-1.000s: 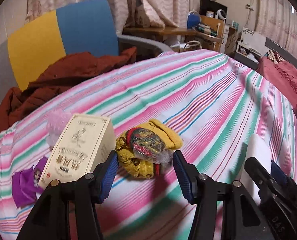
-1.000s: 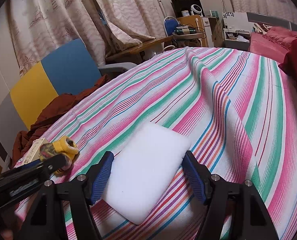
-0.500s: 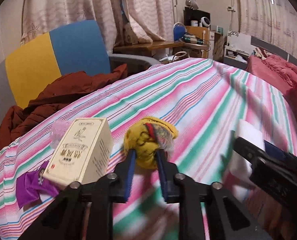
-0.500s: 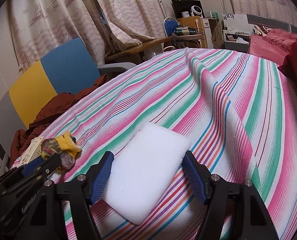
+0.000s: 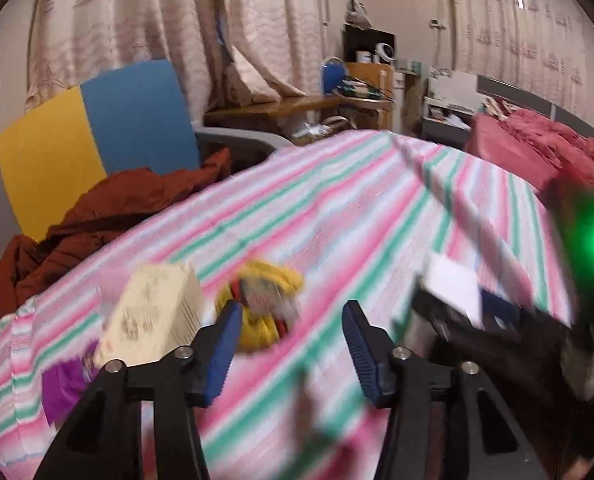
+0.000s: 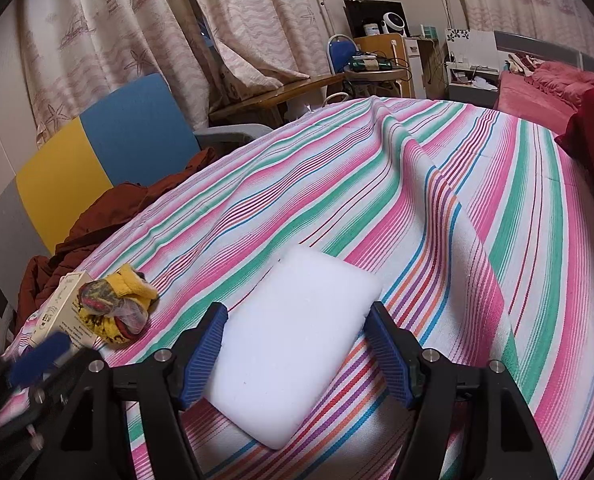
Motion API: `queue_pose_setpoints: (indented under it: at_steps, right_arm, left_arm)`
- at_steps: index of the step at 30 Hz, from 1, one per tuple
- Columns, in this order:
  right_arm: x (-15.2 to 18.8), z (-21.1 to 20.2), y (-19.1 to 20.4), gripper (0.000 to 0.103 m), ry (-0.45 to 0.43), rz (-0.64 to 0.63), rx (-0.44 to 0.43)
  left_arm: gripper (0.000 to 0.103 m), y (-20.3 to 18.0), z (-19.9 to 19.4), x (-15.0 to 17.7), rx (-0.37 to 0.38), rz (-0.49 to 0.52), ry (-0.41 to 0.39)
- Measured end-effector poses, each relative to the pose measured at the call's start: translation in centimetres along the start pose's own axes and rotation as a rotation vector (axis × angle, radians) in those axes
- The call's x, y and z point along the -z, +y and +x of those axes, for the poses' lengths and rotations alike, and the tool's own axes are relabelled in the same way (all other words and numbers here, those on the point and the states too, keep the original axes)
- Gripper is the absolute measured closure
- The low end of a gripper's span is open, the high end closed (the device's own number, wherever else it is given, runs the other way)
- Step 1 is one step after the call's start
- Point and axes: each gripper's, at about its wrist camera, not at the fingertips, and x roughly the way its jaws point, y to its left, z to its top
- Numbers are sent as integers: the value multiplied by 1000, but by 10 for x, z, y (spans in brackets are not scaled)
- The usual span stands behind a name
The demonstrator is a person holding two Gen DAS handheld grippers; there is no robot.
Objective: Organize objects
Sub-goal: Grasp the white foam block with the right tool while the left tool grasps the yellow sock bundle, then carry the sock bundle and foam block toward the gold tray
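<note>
My left gripper (image 5: 291, 330) hangs over the striped tablecloth (image 5: 337, 208), its jaws opening with nothing between them. Just past its left finger lies a yellow sock bundle (image 5: 265, 308), also in the right wrist view as the sock bundle (image 6: 115, 306). A cream carton (image 5: 153, 316) lies left of the bundle, with a purple scrap (image 5: 63, 384) nearer. My right gripper (image 6: 297, 318) is shut on a white foam block (image 6: 297, 332) that rests flat on the cloth, one pad against each long side. The left wrist view is blurred.
A blue and yellow chair (image 6: 109, 152) with a rust-red garment (image 5: 109, 216) stands beyond the table's far left edge. A red bed (image 6: 557, 84) lies at the right and a cluttered desk (image 6: 297, 84) at the back. A fold (image 6: 417, 160) runs through the tablecloth.
My left gripper closed on nothing beside the sock bundle, then opened again while drawing back and upward. The bundle stayed on the cloth. The right gripper and the foam block have not moved.
</note>
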Motion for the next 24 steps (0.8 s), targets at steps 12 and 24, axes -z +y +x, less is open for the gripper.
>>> queue_pose_setpoints:
  at_steps: [12, 24]
  right_arm:
    - [0, 0, 2, 31, 2, -6, 8]
    - [-1, 0, 7, 32, -2, -32, 34]
  left_arm:
    - [45, 5, 57, 4, -27, 1, 111]
    - [69, 15, 10, 27, -75, -53, 2]
